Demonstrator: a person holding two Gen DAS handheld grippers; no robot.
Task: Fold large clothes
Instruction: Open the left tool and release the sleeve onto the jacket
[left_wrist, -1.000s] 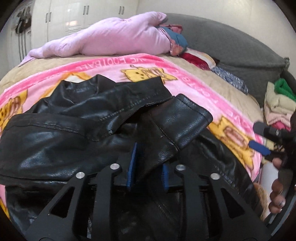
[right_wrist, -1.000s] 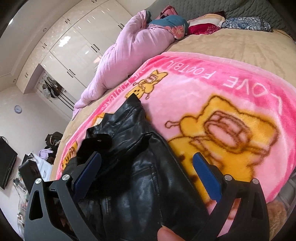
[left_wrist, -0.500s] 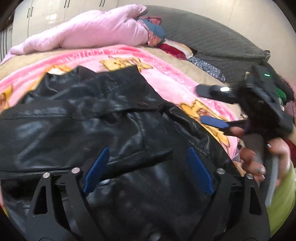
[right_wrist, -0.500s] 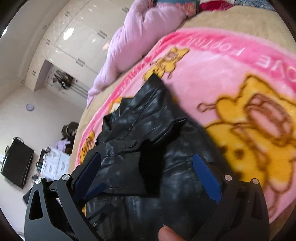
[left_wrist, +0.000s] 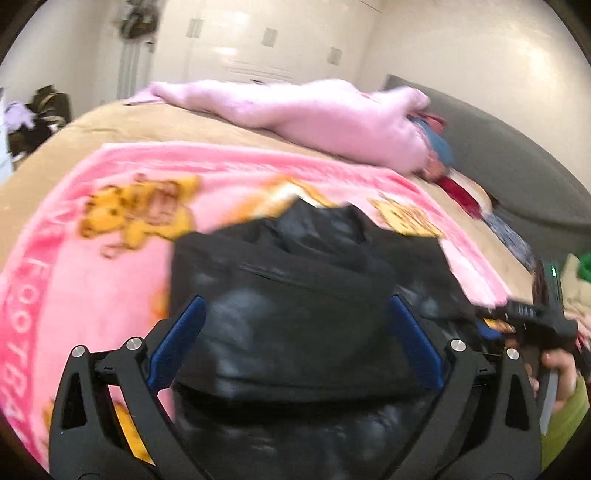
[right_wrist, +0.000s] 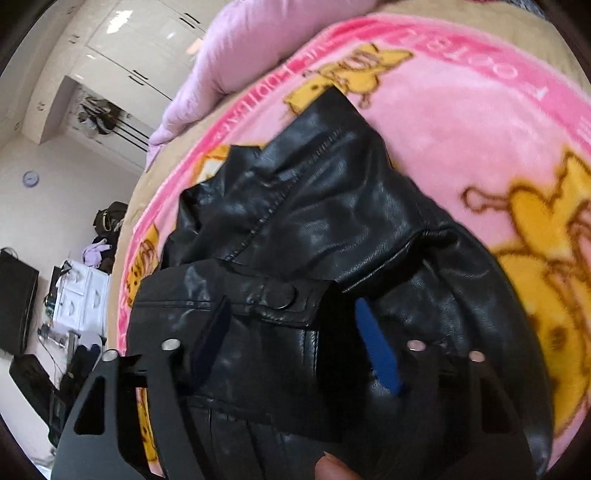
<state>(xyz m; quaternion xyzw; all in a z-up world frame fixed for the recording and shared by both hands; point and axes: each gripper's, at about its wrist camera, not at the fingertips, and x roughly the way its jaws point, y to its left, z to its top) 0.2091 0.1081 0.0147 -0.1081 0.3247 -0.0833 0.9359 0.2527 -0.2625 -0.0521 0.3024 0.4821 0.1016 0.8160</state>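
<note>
A black leather jacket (left_wrist: 303, 302) lies bunched on a pink cartoon blanket (left_wrist: 74, 258). It also shows in the right wrist view (right_wrist: 332, 229), where a snap tab (right_wrist: 284, 297) faces me. My left gripper (left_wrist: 295, 347) is wide open and empty, hovering over the jacket. My right gripper (right_wrist: 295, 343) has its jaws partly closed around a fold of the jacket just below the snap tab; the pads are narrower than before but whether they pinch the leather is unclear. The right gripper also appears at the right edge of the left wrist view (left_wrist: 532, 317).
A pink quilt (left_wrist: 295, 110) lies along the far side of the bed, with a grey headboard (left_wrist: 498, 155) to the right. Folded clothes (left_wrist: 576, 273) sit at the far right. White wardrobes (right_wrist: 122, 44) and a cluttered floor area (right_wrist: 74, 295) lie beyond the bed.
My left gripper let go of the jacket sleeve, opened wide and swung left. My right gripper moved in over the jacket and its jaws narrowed around a fold near the snap tab.
</note>
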